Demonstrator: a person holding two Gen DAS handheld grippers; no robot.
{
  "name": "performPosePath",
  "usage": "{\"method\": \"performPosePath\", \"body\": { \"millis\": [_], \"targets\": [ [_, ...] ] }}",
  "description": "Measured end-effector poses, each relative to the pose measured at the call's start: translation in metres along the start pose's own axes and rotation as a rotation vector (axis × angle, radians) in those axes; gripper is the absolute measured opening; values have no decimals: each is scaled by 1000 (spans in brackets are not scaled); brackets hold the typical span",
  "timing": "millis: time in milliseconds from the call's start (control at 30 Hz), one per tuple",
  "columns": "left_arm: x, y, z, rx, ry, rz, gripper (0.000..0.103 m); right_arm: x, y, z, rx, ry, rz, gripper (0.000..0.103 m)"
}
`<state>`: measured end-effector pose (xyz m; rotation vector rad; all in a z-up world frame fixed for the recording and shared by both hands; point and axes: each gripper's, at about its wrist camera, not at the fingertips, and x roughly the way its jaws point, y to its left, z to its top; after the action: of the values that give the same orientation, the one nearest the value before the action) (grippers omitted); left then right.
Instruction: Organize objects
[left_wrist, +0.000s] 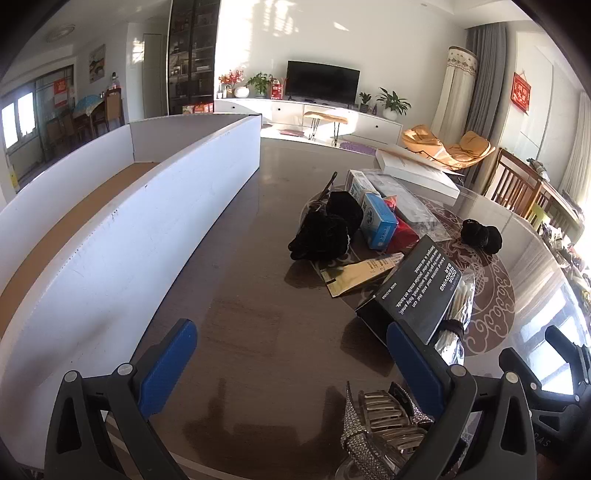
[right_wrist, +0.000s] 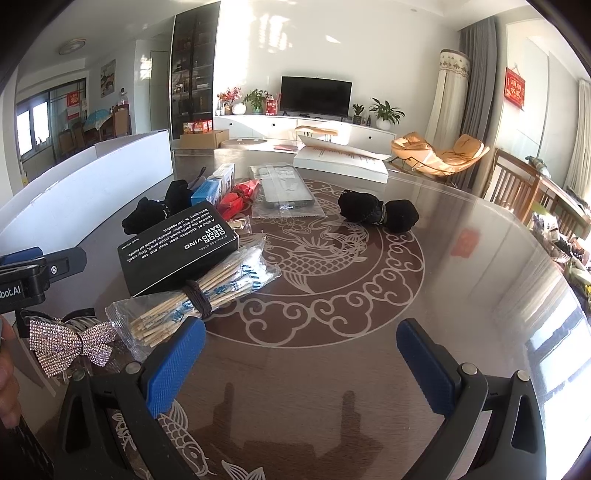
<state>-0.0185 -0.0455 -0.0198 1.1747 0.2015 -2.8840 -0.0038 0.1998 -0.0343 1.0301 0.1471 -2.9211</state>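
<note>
Cardboard floor bare inside white box (left_wrist: 155, 236)

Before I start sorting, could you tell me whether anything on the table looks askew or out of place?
Nothing is spilled or visibly damaged. The black box sits tilted, its near edge propped on the bundled sticks, with small items heaped behind it. The white tray holds nothing in the part that shows.
</note>
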Motion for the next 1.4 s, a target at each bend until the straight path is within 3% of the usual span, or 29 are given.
{"method": "performPosePath", "body": {
  "millis": [433, 567, 700, 767, 833, 933, 1167, 1267, 1400],
  "targets": [
    [5, 25, -1, -112, 37, -7, 103, 4, -13, -2, 72, 34, 76, 103],
    [1, 43, 1, -199, 20, -38, 103, 1, 2, -11, 67, 91, 196, 103],
    [0, 53, 1, -251, 19, -73, 103, -11, 36, -21, -68, 143, 324, 103],
    [-2, 53, 3, -258, 6, -81, 103, -11, 58, -25, -139, 170, 348, 103],
    [-4, 52, 4, -255, -7, -79, 103, -4, 79, -21, -197, 192, 326, 103],
    [-7, 52, 4, -251, -21, -78, 103, 18, 101, -8, -222, 213, 198, 103],
    [-18, 59, 2, -278, -55, -137, 103, 38, 105, 8, -194, 193, 203, 103],
    [-22, 54, 1, -263, -45, -243, 103, 26, 89, -2, -194, 187, 190, 103],
    [-29, 27, -4, -136, -6, -381, 103, 12, 57, -16, -149, 193, 182, 103]
  ]
}}
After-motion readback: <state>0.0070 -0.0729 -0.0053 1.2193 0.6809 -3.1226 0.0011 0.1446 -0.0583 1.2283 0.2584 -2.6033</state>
